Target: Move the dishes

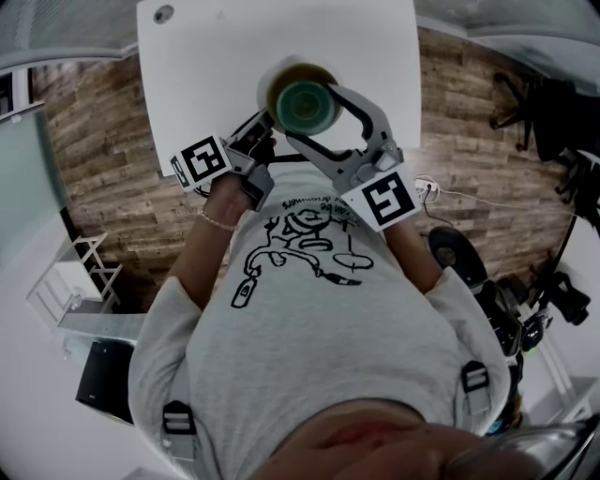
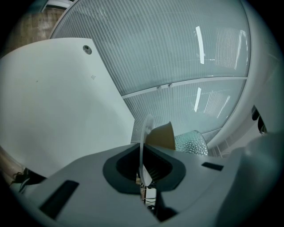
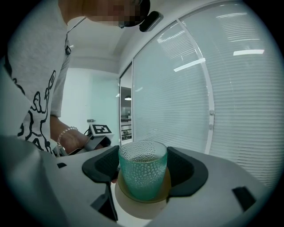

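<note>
A green dimpled glass [image 1: 307, 106] stands on a round tan plate with a white rim [image 1: 275, 79], held above the near edge of the white table [image 1: 216, 56]. My left gripper [image 1: 265, 124] is shut on the plate's near-left rim; in the left gripper view the thin rim [image 2: 145, 133] runs edge-on between the jaws of the left gripper [image 2: 143, 172], with the glass [image 2: 191, 143] beyond. My right gripper [image 1: 317, 116] reaches in from the right. In the right gripper view the right gripper [image 3: 143, 176] has its pads pressed on both sides of the glass [image 3: 143, 168], above the plate [image 3: 141, 207].
The table has a round grommet [image 1: 163, 13] at its far left corner. Wood-pattern floor [image 1: 103, 159] lies on both sides, with a black chair [image 1: 539, 108] and equipment to the right. A glass wall with blinds [image 3: 208, 88] runs beside the table.
</note>
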`<state>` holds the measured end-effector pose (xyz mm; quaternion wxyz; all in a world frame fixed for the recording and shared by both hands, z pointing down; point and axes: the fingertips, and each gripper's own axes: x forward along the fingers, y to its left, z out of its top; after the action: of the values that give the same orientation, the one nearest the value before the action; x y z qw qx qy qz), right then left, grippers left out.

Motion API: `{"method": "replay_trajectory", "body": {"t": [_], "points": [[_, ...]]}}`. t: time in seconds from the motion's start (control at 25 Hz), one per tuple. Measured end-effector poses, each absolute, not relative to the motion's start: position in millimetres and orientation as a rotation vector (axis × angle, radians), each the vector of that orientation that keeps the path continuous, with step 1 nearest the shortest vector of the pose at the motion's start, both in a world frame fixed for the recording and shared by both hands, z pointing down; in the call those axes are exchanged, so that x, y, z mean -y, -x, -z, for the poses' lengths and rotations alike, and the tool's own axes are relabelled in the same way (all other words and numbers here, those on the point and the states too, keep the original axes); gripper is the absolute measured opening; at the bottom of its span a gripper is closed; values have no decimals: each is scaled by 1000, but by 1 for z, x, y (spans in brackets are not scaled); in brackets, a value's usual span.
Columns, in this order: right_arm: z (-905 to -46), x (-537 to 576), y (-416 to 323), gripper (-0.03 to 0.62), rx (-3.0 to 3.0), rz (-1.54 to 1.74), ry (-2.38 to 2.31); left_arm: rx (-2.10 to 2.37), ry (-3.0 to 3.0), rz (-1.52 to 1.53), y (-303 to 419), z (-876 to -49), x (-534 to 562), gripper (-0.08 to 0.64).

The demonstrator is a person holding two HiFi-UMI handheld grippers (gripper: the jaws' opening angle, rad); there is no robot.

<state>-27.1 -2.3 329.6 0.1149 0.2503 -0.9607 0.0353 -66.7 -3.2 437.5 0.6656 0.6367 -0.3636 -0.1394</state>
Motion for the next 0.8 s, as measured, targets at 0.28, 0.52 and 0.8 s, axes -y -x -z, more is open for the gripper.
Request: {"method": "replay_trajectory", "body": {"t": [0.28, 0.52, 0.8], "points": [[-323, 5, 27, 344, 2837, -96, -751, 814, -1423, 318, 65, -437, 2, 11], [-316, 7, 28, 344, 2862, -109, -778, 816, -1431, 319, 66, -439, 3, 11], [-304, 10, 26, 344, 2885, -104, -800, 813, -1429, 323, 66, -441, 3, 11]]}}
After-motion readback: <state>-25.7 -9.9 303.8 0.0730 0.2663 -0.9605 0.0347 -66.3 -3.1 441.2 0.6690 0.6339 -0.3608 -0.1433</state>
